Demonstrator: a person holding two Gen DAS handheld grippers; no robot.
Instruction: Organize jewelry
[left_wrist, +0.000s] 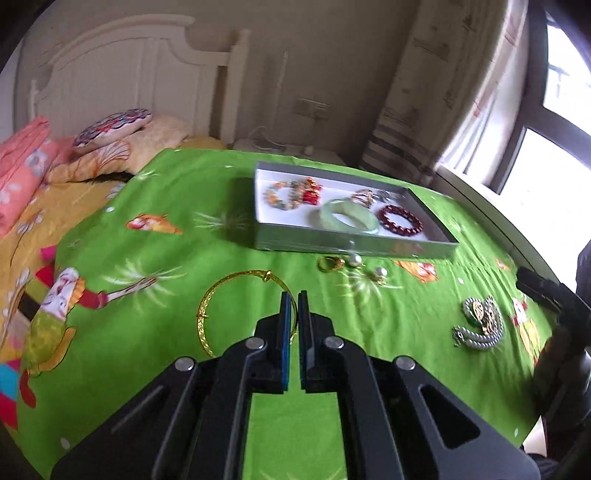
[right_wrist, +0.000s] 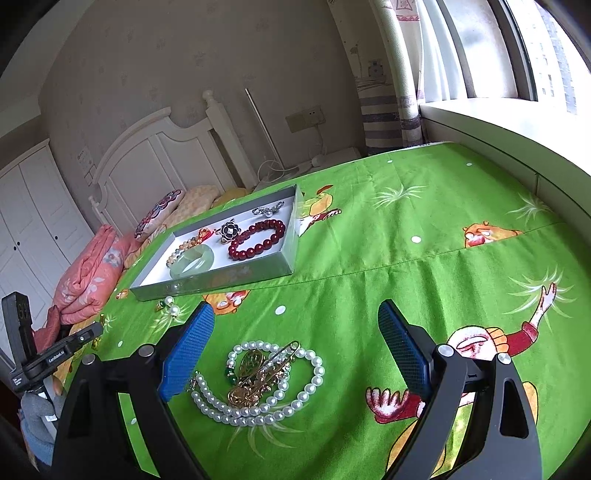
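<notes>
left tongs (left_wrist: 293, 295) clamped on the gold bangle (left_wrist: 236, 310); right tongs (right_wrist: 295, 325) spread wide over the pearl necklace (right_wrist: 258, 384)

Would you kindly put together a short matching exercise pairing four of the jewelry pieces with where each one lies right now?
Things:
1. red bead bracelet
2. gold bangle
3. pearl necklace
4. gold ring

Places:
A. on the green cloth between the right gripper's open fingers
B. inside the gray tray
C. on the cloth just in front of the tray's near wall
D. on the cloth at the tips of the shut left gripper

Pairs: 1-B, 2-D, 3-A, 4-C
</notes>
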